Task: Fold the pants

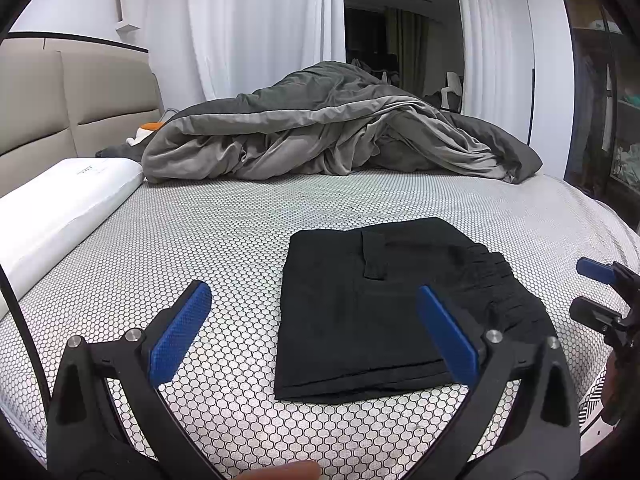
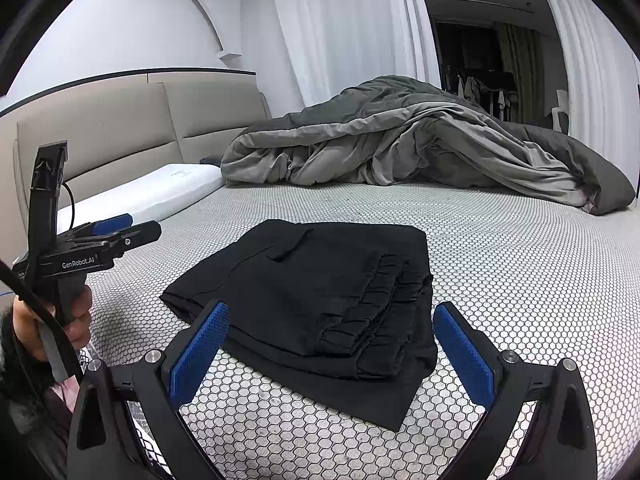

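The black pants [image 1: 384, 308] lie folded into a compact rectangle on the bed, elastic waistband on the right side of the stack. My left gripper [image 1: 312, 292] hovers open just in front of the pants' near left part, with nothing between its blue pads. In the right wrist view the pants [image 2: 320, 292] sit straight ahead, and my right gripper [image 2: 330, 310] stands open around the near edge without holding it. The left gripper [image 2: 144, 224] shows at the left, held by a hand [image 2: 76, 320]. At the right edge of the left wrist view, the right gripper [image 1: 590, 292] shows open.
The bed has a honeycomb-patterned sheet [image 1: 224, 240]. A crumpled grey duvet [image 1: 320, 136] fills the far side. A white pillow [image 1: 60, 204] lies along the left by the beige headboard [image 2: 120, 128]. White curtains [image 1: 260, 20] hang behind.
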{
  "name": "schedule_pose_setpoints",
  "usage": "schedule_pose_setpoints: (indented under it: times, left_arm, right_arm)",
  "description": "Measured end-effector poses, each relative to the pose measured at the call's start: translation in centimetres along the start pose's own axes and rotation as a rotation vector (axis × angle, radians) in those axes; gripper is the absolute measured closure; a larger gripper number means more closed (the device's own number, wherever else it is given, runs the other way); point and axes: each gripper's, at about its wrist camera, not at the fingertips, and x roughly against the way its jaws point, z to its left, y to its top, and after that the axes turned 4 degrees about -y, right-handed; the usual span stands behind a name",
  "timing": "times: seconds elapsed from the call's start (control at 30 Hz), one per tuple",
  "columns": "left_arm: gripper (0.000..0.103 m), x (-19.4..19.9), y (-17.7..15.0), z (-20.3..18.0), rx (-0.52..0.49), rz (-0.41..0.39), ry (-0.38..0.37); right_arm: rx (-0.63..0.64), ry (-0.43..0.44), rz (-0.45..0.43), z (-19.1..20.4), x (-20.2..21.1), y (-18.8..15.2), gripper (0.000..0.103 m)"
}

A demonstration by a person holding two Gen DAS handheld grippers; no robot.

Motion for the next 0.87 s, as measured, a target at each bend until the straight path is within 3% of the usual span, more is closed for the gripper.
schedule_pose_setpoints:
  times: [0.87]
  left_arm:
    - [0.001,-0.87,-0.36,0.97,-0.005,0.014,-0.011]
  right_arm:
    - [0.008,0.0,-0.002,-0.04,0.23,0.13,0.0]
